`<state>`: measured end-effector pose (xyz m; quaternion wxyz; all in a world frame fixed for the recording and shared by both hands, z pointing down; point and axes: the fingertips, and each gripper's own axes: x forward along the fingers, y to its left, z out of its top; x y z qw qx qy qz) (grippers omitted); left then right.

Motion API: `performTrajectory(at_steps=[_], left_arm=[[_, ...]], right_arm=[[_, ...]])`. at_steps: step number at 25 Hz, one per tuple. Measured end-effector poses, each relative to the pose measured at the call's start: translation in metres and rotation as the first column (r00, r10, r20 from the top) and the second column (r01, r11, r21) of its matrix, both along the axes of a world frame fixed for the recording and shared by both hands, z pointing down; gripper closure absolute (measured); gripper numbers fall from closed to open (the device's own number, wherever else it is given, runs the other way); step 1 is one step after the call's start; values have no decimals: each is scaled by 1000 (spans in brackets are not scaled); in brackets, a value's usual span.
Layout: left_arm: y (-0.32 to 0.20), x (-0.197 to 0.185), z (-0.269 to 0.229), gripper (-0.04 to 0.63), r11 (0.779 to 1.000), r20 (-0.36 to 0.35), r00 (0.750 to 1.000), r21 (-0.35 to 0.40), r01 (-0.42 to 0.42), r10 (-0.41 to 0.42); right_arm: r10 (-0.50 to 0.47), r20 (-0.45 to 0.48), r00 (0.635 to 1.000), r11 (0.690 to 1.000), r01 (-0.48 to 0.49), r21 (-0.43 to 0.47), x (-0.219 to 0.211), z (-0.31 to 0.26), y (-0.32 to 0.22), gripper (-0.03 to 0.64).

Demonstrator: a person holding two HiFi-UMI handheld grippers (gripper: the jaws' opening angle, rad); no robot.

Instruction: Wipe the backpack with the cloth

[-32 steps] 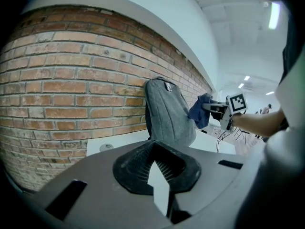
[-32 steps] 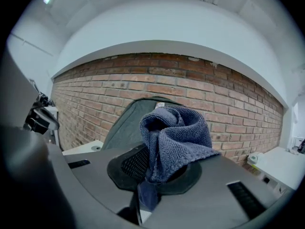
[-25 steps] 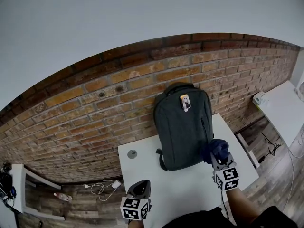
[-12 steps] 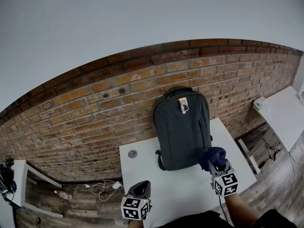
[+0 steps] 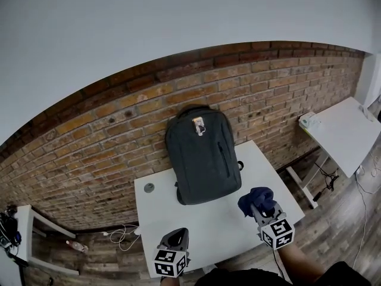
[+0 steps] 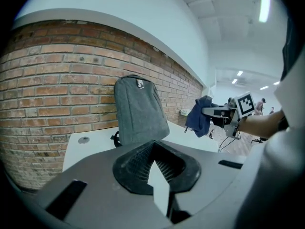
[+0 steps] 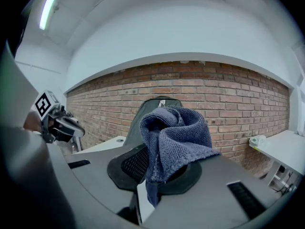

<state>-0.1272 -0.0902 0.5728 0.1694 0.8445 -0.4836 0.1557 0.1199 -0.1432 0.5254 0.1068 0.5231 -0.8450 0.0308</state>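
- Leaning upright against the brick wall [image 5: 113,133], the grey backpack [image 5: 201,157] is seen at the back of the white tabletop [image 5: 217,234]
- The blue cloth [image 5: 255,198] is clamped in a bunch by the right claw [image 5: 258,210], which is held above the right front of the tabletop, apart from the backpack
- The left claw [image 5: 176,238] is held at the near edge of the tabletop, its jaws drawn together with nothing between them
- A small round disc [image 5: 149,187] is set on the tabletop left of the backpack
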Motion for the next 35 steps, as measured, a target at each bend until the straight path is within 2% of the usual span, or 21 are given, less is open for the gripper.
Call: performTrajectory(at_steps=[7,15,20,26,35], left_arm=[[71,78,4,614,999,23,999,8,-33,33],[178,134,12,614,1000,60,998,-18,12,-11],[226,152,7,614,998,73,995,-17,64,-63],[253,161,0,614,994,77,991,-18,107,-106],[268,174,1,614,998,104,993,-41,55,-50]], right_arm=[[-111,-19,994,993,112,35,37,-3,75,569],[-209,-3,978,978,209,13,80,7,167,569],[-251,3,968,968,251,-3,97,13,209,569],[-276,17,961,961,276,-11,112,8,229,569],[-267,66,961,963,268,-16,117,5,248,569]])
